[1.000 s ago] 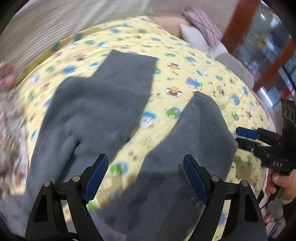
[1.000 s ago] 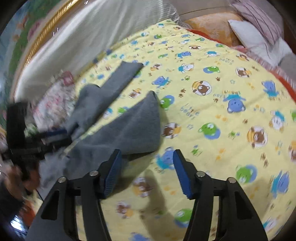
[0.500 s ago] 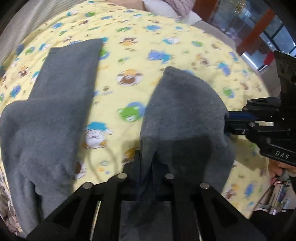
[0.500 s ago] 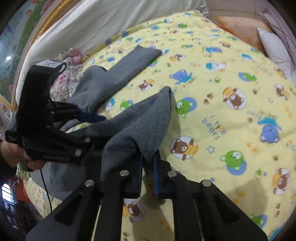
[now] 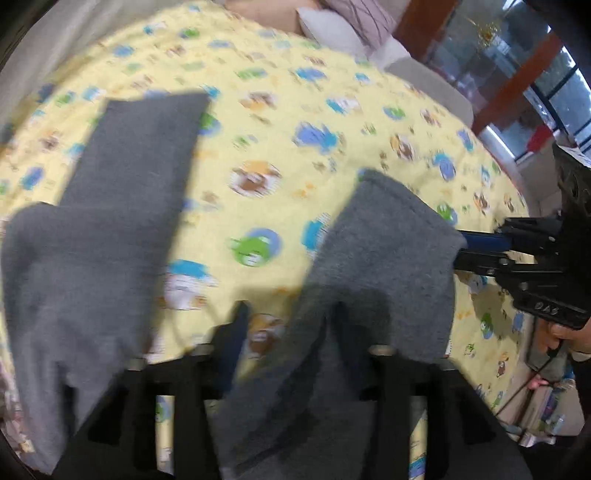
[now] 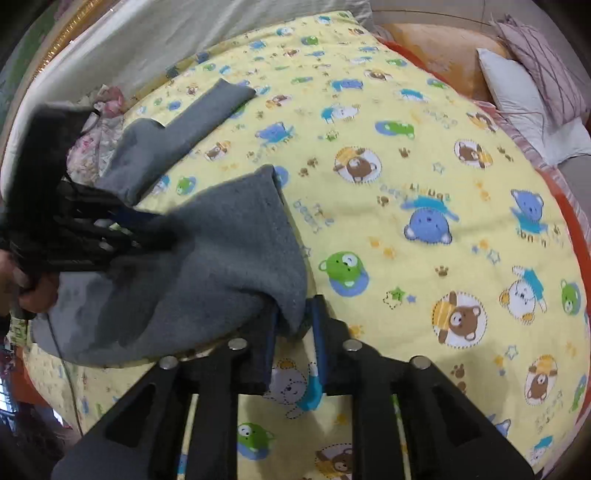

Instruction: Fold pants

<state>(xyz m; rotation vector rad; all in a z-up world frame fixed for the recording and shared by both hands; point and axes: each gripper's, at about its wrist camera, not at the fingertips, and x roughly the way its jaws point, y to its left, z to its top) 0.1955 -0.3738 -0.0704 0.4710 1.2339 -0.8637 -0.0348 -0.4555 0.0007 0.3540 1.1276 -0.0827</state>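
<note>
Grey pants [image 5: 110,240] lie on a yellow cartoon-print quilt [image 5: 295,122], legs pointing away and spread apart. In the left wrist view my left gripper [image 5: 291,325] has its jaws apart, with the near leg [image 5: 388,258] draped loosely between them. My right gripper [image 5: 476,251] shows at that leg's right edge. In the right wrist view my right gripper [image 6: 293,325] has its jaws slightly apart around the leg's edge [image 6: 240,251], cloth still between them. The left gripper [image 6: 92,229] is at the leg's left side. The far leg [image 6: 192,122] lies flat.
The quilt [image 6: 443,184] covers a round bed. Pillows [image 6: 524,85] lie at the far right. A floral cloth [image 6: 99,125] lies beyond the pants. A pale padded headboard [image 6: 184,33] runs behind. Windows and wood frames [image 5: 517,74] stand beyond the bed.
Half a second ago both grippers were shut on the near leg's edges. Now both jaws have parted. The left gripper has opened wider, and its view is blurred with motion.
</note>
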